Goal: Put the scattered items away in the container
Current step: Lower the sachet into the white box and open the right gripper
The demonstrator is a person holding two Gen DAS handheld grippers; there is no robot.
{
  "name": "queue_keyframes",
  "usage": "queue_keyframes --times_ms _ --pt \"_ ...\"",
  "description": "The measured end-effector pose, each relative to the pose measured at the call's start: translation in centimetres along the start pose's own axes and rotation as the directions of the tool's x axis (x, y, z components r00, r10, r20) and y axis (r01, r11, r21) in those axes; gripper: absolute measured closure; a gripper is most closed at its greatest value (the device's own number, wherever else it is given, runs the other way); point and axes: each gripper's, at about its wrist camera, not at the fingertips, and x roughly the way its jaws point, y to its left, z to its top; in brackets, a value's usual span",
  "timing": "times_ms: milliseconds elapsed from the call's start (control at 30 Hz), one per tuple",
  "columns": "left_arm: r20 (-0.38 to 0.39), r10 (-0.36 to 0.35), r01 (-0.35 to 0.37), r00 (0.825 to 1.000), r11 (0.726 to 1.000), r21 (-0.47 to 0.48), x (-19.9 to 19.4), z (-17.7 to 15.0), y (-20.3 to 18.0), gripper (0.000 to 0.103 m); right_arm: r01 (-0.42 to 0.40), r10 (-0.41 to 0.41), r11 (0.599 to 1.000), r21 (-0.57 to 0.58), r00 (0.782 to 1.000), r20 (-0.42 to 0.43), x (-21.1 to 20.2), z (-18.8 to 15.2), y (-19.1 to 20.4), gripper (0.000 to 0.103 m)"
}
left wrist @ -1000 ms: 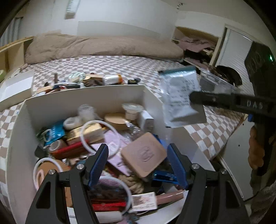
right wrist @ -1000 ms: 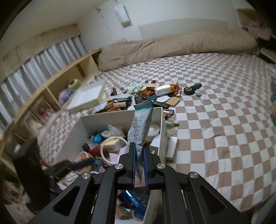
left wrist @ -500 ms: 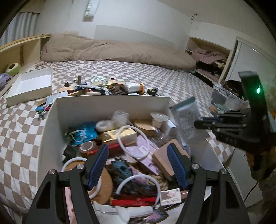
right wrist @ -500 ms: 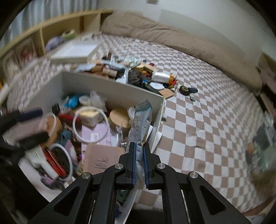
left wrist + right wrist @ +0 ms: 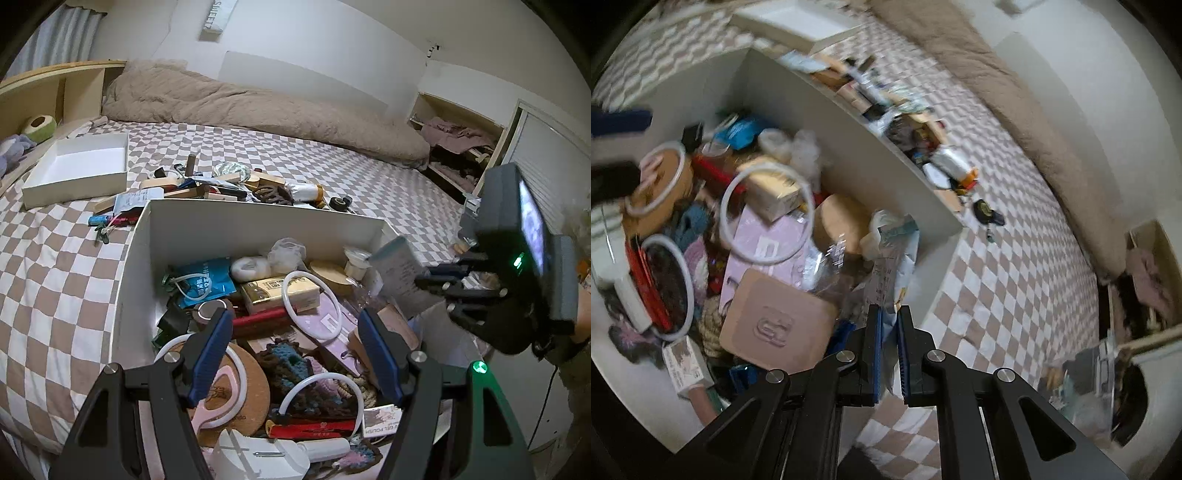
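Observation:
A white box (image 5: 258, 225) on the checkered bed is crammed with several small items. My right gripper (image 5: 889, 314) is shut on a silver printed pouch (image 5: 892, 266) with a teal top edge. It holds the pouch tilted over the box's right end (image 5: 945, 254). In the left wrist view the pouch (image 5: 402, 273) and the right gripper (image 5: 439, 280) show at the right, above the box's rim. My left gripper (image 5: 295, 354) stands open over the near part of the box with nothing between its blue pads (image 5: 212, 350).
A heap of scattered items (image 5: 221, 184) lies on the bed behind the box. A white lid (image 5: 77, 170) rests at the back left. A black tape roll (image 5: 340, 203) sits right of the heap. Shelves stand at left and right.
The right gripper has rolled and dropped, bringing the pouch from beside the box down over its right end. The left gripper has drawn back, so more of the box shows.

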Motion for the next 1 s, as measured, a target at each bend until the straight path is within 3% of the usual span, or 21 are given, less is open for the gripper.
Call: queue_keyframes --times_ms 100,200,333,500,667,1000 --pt "-0.002 0.001 -0.001 1.000 1.000 -0.006 -0.1 -0.1 0.3 0.033 -0.018 0.017 0.999 -0.035 0.999 -0.038 1.2 0.1 0.7 0.094" --pt "-0.004 0.003 -0.003 1.000 1.000 -0.011 -0.1 -0.1 0.6 0.033 -0.061 0.062 0.998 0.005 0.997 -0.051 2.2 0.2 0.0 0.094" --pt "-0.002 0.004 -0.004 1.000 1.000 -0.011 -0.2 0.0 0.8 0.033 -0.197 0.204 0.975 0.101 0.977 -0.067 3.1 0.3 -1.6 0.094" --pt "0.002 0.006 -0.006 1.000 1.000 -0.010 -0.3 0.0 0.7 0.033 -0.271 0.287 0.946 0.181 0.955 -0.073 4.7 0.3 -2.5 0.094" --pt "-0.003 0.011 -0.011 1.000 1.000 -0.012 -0.3 0.1 0.7 0.033 -0.291 0.307 0.932 0.215 0.951 -0.047 5.3 0.7 -2.8 0.094" --pt "-0.010 0.024 -0.024 1.000 1.000 -0.002 -0.5 0.1 0.3 0.033 -0.269 0.280 0.943 0.196 0.959 -0.031 4.9 0.7 -2.3 0.094"
